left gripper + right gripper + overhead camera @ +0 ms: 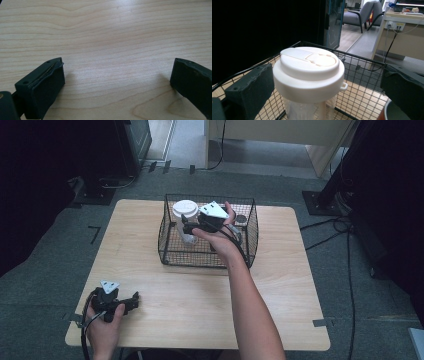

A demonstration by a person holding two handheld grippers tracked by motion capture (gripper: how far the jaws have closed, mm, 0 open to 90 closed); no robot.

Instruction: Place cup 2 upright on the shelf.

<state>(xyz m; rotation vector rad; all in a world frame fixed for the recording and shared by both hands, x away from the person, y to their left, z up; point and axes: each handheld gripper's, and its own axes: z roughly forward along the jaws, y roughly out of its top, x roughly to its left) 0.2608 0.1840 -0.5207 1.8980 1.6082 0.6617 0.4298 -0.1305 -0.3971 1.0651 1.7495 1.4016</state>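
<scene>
Looking down on the worktop (200, 295) first: pale wood, with a black wire basket (170, 237) set toward its far middle. Inside the basket stands a cup (185, 217) with a white lid, upright, long axis vertical, in the basket's left half. From the right tongs' view I see the lid (308, 72) as a broad white dome with a small tab at one side, over a paler cup body that drops out of frame.

Right tongs (192, 227) are the ones at work. The person's right hand (220, 237) has them reached over the basket's near wall, nose pointing toward the cup from its right. In the right tongs' view, the jaws stand spread, one on each side of the cup just below the lid; I see a gap on the far side, and on the near side I cannot tell whether the pad touches. I judge the cup sits dead ahead, between the jaws, so what matters is squaring to the vertical body beneath the lid's overhang.

Left tongs (125, 302) rest at the near left corner of the worktop, well apart from the basket, jaws spread over bare wood grain, holding nothing.

Something dark and round (241, 219) lies in the basket's far right corner; I cannot identify it.
</scene>
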